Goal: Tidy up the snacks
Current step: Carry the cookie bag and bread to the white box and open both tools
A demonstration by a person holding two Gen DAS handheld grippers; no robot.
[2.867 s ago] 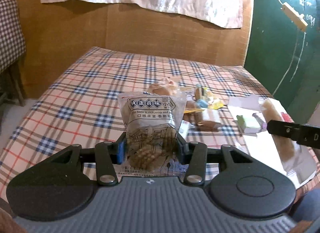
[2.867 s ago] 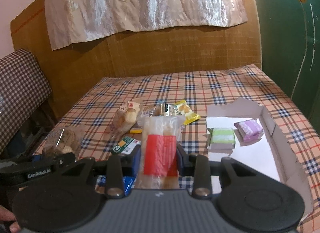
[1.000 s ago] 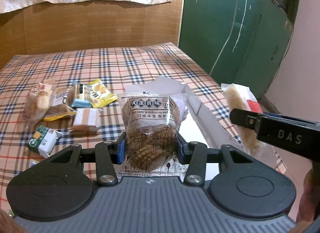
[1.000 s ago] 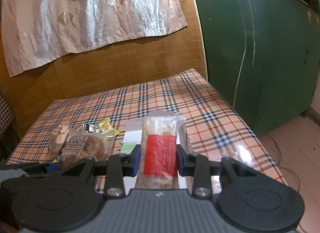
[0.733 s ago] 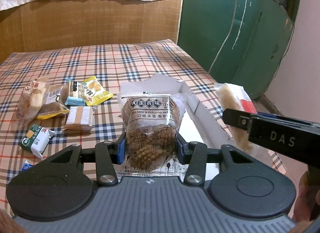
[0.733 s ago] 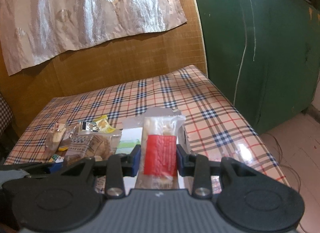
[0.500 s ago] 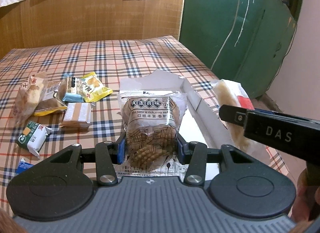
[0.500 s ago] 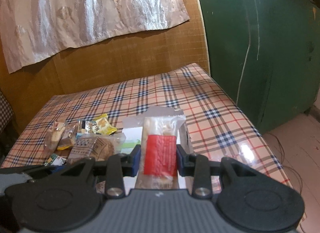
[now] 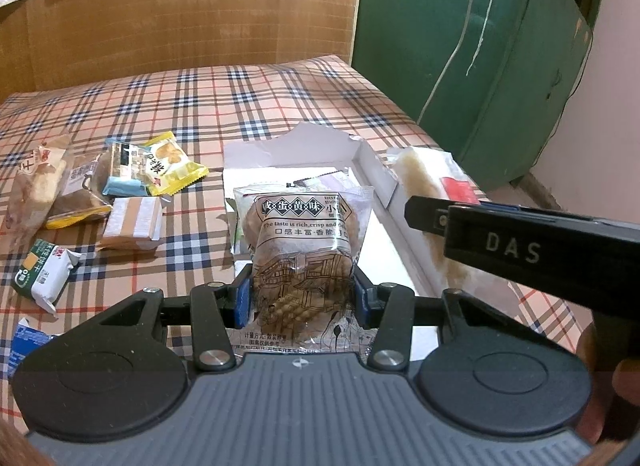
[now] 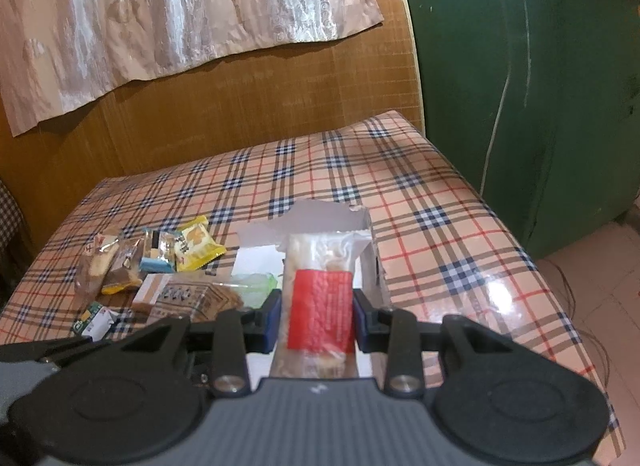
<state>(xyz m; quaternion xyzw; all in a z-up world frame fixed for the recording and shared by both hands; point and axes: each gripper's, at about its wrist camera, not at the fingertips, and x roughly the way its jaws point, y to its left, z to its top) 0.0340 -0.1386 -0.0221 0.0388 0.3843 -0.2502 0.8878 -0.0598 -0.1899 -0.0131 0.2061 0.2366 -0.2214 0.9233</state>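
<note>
My left gripper (image 9: 303, 298) is shut on a clear biscuit packet (image 9: 304, 242) with black Chinese print, held above the near end of a white cardboard box (image 9: 296, 145). My right gripper (image 10: 316, 314) is shut on a clear packet with a red label (image 10: 320, 306); this packet also shows in the left wrist view (image 9: 424, 181), over the box's right wall. The box (image 10: 320, 213) holds a green packet (image 10: 256, 284). Loose snacks lie on the plaid tablecloth left of the box, among them a yellow packet (image 9: 168, 163) and a tan striped packet (image 9: 134, 221).
A green-and-white packet (image 9: 44, 274) and a blue wrapper (image 9: 24, 342) lie at the near left. A brown wall and pale cloth stand behind the table. A green door (image 9: 460, 45) is at the right, past the table's right edge (image 10: 532, 266).
Both grippers, still holding their packets, have moved closer over the white box. The right gripper's packet now sits over the box's right wall.
</note>
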